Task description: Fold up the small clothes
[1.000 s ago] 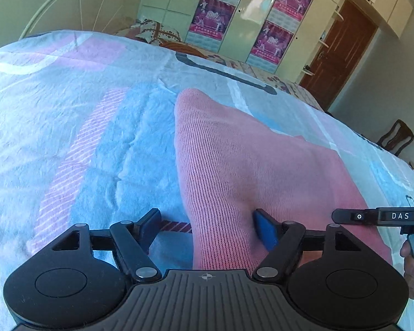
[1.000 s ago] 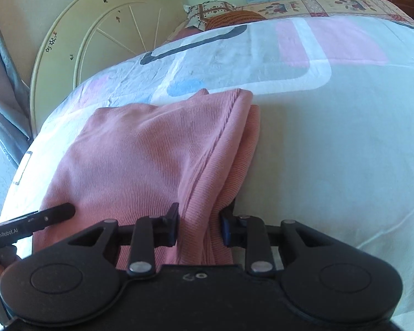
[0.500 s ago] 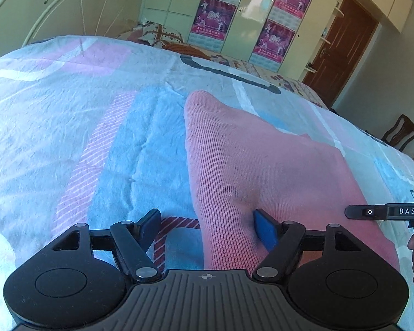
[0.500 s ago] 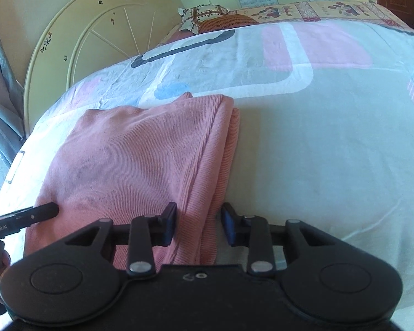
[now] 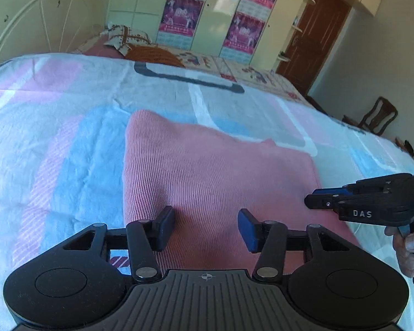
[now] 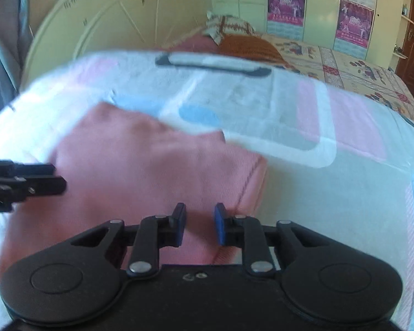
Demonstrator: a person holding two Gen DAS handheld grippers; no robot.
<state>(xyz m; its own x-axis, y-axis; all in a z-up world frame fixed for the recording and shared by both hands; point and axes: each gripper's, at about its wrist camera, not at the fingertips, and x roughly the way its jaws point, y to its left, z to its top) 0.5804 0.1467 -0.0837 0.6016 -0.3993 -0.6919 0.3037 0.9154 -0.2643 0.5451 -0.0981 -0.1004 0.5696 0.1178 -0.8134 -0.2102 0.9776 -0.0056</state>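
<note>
Both wrist views overlook the same bed [image 5: 69, 127].

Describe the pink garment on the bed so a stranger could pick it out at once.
Start at the bed, spread with a cover of pale blue, pink and white blocks. On its near part, just ahead of both grippers, lies the pink garment, a folded ribbed knit lying flat. It is the one plain, solid-coloured piece there; the pillow and orange cushion sit far off by the headboard.

Folded garment [image 5: 207, 171] on bedspread [image 5: 55, 138]; pillows [image 5: 129, 38] behind it; wardrobe [image 5: 207, 8] beyond; chair [image 5: 378, 115] right.
</note>
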